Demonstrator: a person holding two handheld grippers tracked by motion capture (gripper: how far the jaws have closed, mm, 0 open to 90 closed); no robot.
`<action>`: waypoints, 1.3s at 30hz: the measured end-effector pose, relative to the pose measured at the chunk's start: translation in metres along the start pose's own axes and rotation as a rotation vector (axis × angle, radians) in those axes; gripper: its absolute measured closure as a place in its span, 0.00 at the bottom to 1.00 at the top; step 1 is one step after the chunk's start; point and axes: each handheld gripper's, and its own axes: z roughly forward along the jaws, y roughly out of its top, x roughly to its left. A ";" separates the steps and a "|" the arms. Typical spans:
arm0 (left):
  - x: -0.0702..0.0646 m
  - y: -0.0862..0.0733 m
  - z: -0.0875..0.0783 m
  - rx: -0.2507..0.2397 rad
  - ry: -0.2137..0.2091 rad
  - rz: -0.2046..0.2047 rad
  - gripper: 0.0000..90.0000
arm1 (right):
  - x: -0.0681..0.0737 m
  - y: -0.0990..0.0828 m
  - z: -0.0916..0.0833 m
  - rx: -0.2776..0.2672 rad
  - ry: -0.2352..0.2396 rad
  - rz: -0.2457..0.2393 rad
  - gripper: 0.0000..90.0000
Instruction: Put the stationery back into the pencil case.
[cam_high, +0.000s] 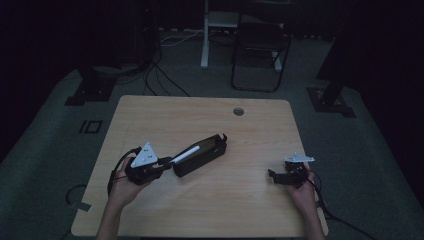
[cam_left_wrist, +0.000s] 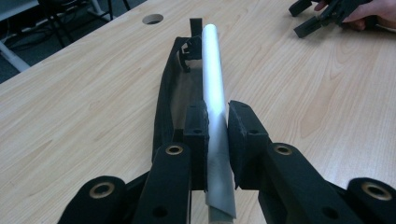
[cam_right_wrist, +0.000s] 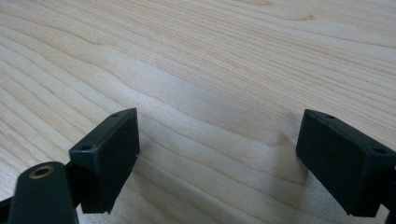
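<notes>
White tube (cam_left_wrist: 213, 88) sits clamped in our left tool (cam_left_wrist: 216, 140), both jaws pressed against its sides near its lower end. It stretches forward over a long black case (cam_left_wrist: 164, 100) lying open on the wooden worktop (cam_left_wrist: 74, 107), its far tip near the case's far end. In the high view the case (cam_high: 201, 155) lies slanted at mid-worktop. Our right tool (cam_right_wrist: 217, 158) is released, jaws spread wide, low over bare wood, well apart from the case.
</notes>
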 end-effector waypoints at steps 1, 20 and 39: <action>0.001 0.000 0.000 0.000 0.001 -0.001 0.88 | 0.000 0.000 0.000 0.000 0.000 0.000 0.15; 0.007 0.007 0.003 -0.010 0.007 -0.001 0.88 | 0.000 0.000 0.000 0.000 0.000 0.000 0.15; 0.013 0.018 0.013 -0.019 0.001 -0.006 0.88 | 0.000 0.000 0.000 0.000 0.000 0.000 0.15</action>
